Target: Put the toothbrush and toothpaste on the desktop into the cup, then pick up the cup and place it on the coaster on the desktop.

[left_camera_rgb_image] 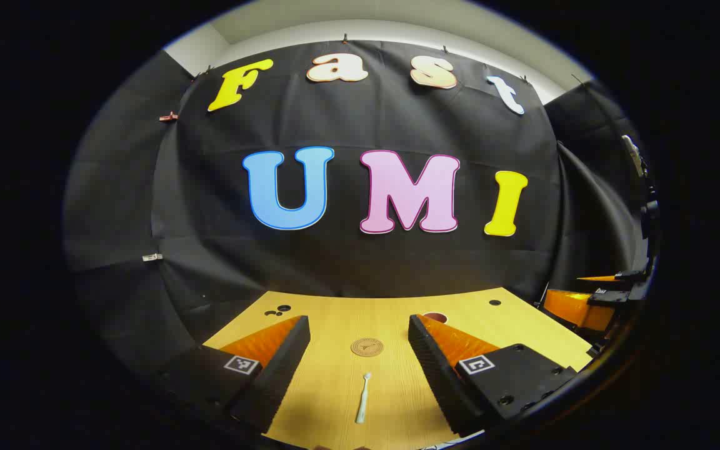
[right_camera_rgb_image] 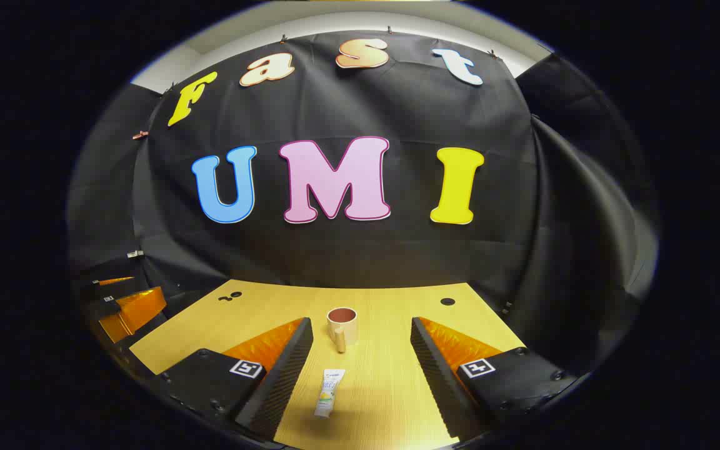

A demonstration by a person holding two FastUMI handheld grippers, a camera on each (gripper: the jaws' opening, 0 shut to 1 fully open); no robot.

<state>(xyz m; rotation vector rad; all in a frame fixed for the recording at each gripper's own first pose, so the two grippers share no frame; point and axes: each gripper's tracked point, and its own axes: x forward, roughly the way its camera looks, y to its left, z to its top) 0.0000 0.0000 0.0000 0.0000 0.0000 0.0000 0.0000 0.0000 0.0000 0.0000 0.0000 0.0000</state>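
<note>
We hold both grippers, left (left_camera_rgb_image: 359, 356) and right (right_camera_rgb_image: 361, 356), jaws wide, lined up over the white plastic toothbrush (left_camera_rgb_image: 363, 398) and white toothpaste tube (right_camera_rgb_image: 329, 392) near the wooden table's (right_camera_rgb_image: 391, 381) front edge, ready for pickup.

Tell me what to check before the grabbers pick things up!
1. Left gripper open: ok.
2. Toothbrush lies flat between its fingers, untouched: ok.
3. Right gripper open: ok.
4. Toothpaste lies between its fingers, not gripped: ok.
5. Cup upright, mouth open, beyond the toothpaste: ok.
6. Coaster bare on the desktop: ok.
</note>
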